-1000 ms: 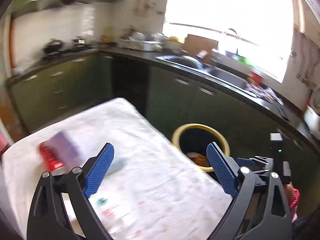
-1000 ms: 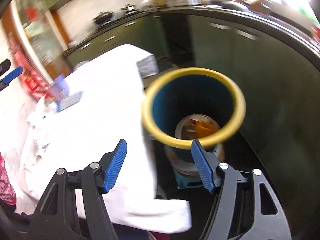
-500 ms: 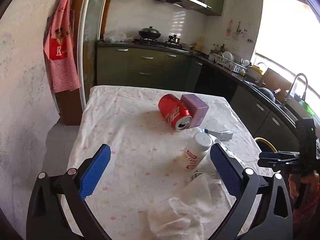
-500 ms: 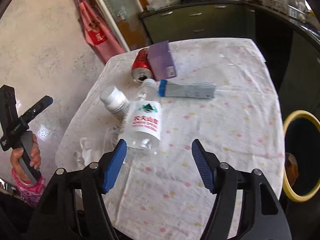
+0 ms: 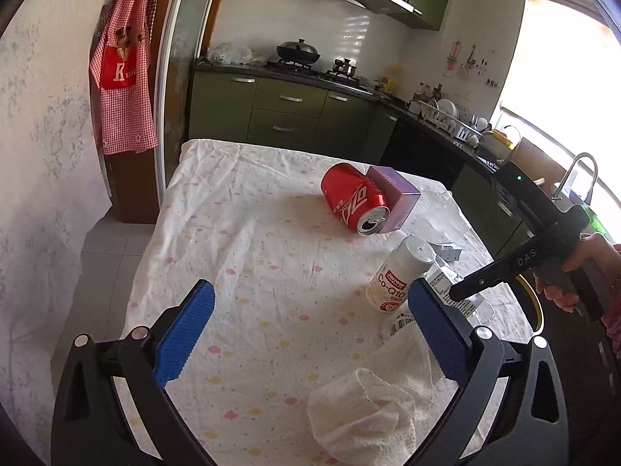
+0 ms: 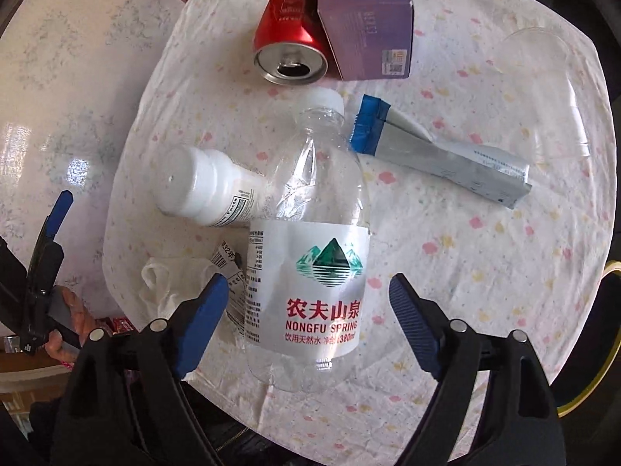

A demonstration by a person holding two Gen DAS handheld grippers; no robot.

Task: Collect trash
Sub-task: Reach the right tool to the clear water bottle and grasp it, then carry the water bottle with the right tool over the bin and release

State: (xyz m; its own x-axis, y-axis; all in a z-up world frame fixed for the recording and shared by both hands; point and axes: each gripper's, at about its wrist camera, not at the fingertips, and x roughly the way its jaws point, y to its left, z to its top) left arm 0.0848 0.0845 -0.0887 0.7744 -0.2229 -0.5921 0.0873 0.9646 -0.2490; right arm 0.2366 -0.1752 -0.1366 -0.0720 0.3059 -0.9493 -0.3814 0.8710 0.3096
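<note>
On tablecloth (image 6: pixel 446 252): two bottles (image 6: pixel 310 233), one can (image 6: pixel 289 39).

Clear empty water bottle (image 6: pixel 310 256) lying across a white pill bottle (image 6: pixel 209 190); red can (image 6: pixel 289 42) beside purple box (image 6: pixel 365 23)

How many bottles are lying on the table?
2. The clear water bottle lies between the open right gripper fingers; the white pill bottle lies against its left side. Others may be hidden.

Sharp, bright daylight frames — blown-out window (image 5: pixel 559 89) at right, soft shadows, heavy fisheye bending at the edges.
</note>
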